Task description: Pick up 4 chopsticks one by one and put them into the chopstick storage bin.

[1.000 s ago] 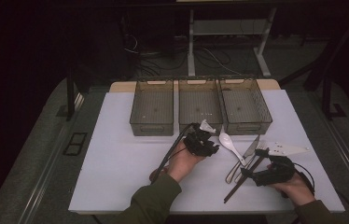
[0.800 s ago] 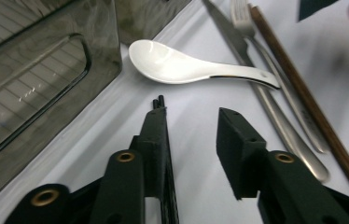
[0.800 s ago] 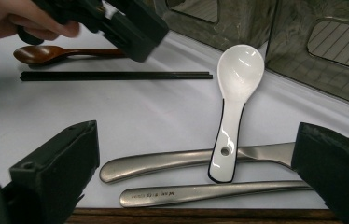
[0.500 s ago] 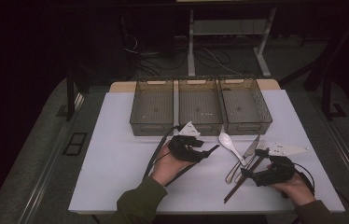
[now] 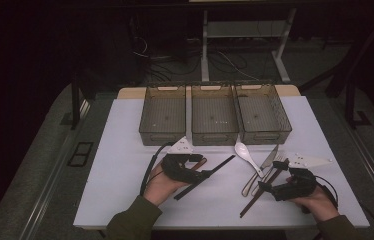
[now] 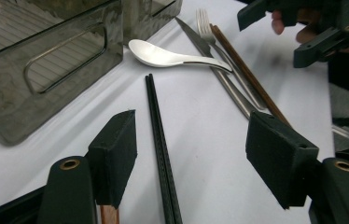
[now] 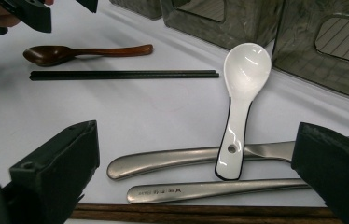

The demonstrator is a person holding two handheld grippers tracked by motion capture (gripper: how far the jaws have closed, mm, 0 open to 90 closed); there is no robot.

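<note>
1. Left gripper: the jaws have just been opening and now stand wide; the black chopsticks lie flat on the white table between the pads, touched by neither

2. Landmark: middle bin of the three grey mesh bins. The chopsticks lie on the table in front of it, slightly left of its front wall, well apart from the cutlery cluster to the right

3. Long axis: in the left gripper view the pair runs straight ahead from the jaws towards the white ceramic spoon; in the high view it slants from near-left to far-right. The jaws straddle it across its width, near the person's end

4. A brown wooden spoon lies just beside the chopsticks, on the bin side

5. Right gripper: jaws wide, holding nothing, over the steel knife, fork and a brown wooden chopstick, right of the middle bin

6. Left hand is nearer the black chopsticks; judged released, not gripped

7. Writing: small engraved marks on the fork handle, too fine to read
</note>
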